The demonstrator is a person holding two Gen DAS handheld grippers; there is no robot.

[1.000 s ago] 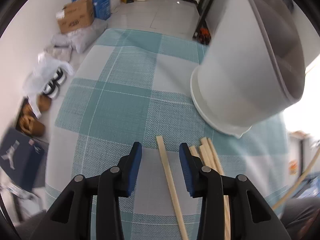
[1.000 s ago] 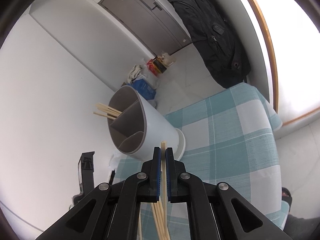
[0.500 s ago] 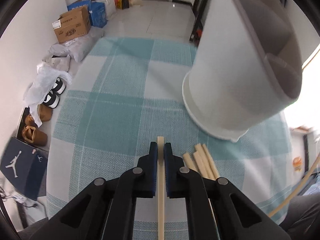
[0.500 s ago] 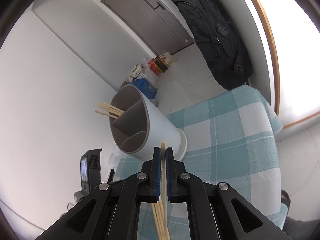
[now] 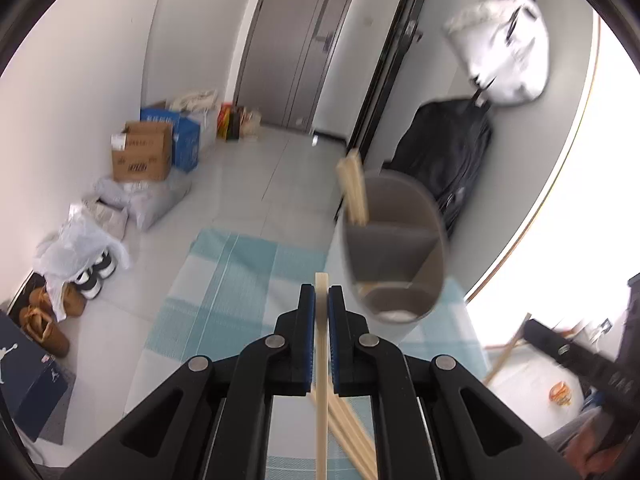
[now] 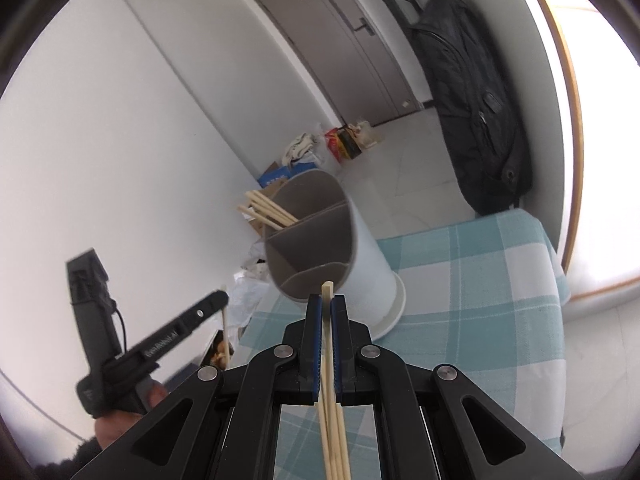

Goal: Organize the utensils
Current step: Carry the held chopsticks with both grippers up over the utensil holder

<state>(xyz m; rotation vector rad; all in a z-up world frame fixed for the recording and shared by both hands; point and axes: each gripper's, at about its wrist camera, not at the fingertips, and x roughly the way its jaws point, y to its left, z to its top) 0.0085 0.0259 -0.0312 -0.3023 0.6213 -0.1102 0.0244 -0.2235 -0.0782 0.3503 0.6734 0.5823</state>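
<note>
A white utensil holder [image 5: 394,248] with grey divided compartments stands on the teal checked tablecloth [image 5: 240,276]; several wooden chopsticks [image 5: 354,192] stick out of its far compartment. My left gripper [image 5: 321,300] is shut on a wooden chopstick [image 5: 321,380] and holds it lifted, just left of the holder. More chopsticks [image 5: 352,436] lie on the cloth below. My right gripper [image 6: 327,308] is shut on a wooden chopstick [image 6: 328,360], raised in front of the holder [image 6: 332,244]. The left gripper [image 6: 222,300] shows at the left of the right wrist view.
Loose chopsticks [image 6: 336,440] lie on the cloth under the right gripper. Boxes [image 5: 140,156], bags and shoes [image 5: 92,276] sit on the floor to the left. A black backpack [image 6: 476,112] hangs by the wall behind the table.
My left gripper closed on a chopstick and lifted it off the cloth, tilting upward toward the holder's rim. My right gripper kept its chopstick and moved closer to the holder.
</note>
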